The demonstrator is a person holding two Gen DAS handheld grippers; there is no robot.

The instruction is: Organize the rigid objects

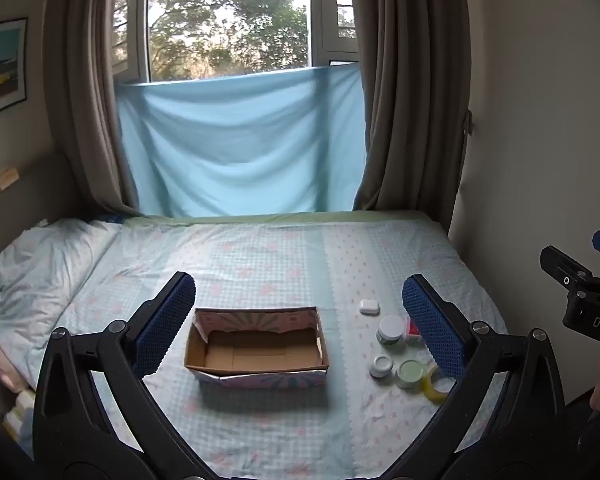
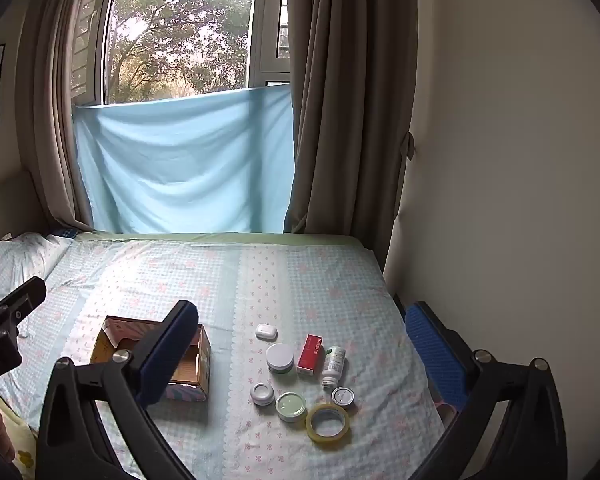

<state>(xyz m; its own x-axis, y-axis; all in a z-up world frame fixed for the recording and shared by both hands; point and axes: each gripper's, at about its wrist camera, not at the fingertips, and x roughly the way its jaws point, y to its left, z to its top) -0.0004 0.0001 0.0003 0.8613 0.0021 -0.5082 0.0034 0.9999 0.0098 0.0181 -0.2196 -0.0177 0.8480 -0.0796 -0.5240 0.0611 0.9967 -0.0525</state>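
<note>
Your left claw [image 1: 299, 322] hangs over the bed [image 1: 260, 248] with its jaws spread wide and nothing between the pads. Framed between them sits the open cardboard box [image 1: 256, 350], empty, bare brown bottom showing.

Your right claw [image 2: 302, 344] is likewise wide apart, gripping nothing, tilted down over the cluster of small things to the right of the box.

The cluster, all lying on the checked bedsheet [image 2: 320, 280] and near each other:
- white earbud case [image 2: 266, 331], farthest back
- white-lidded jar [image 2: 280, 357], just in front of it
- red carton [image 2: 311, 354], beside the jar
- white bottle [image 2: 333, 365] lying on its side, next to the carton
- small white round tin [image 2: 262, 393]
- green-lidded jar [image 2: 291, 406]
- small white cap [image 2: 343, 395]
- roll of clear tape [image 2: 327, 422], nearest you, lying flat

Pillow [image 1: 40, 264] at the left end of the bed. Blue cloth [image 1: 240, 144] hangs under the window [image 1: 228, 20].
</note>
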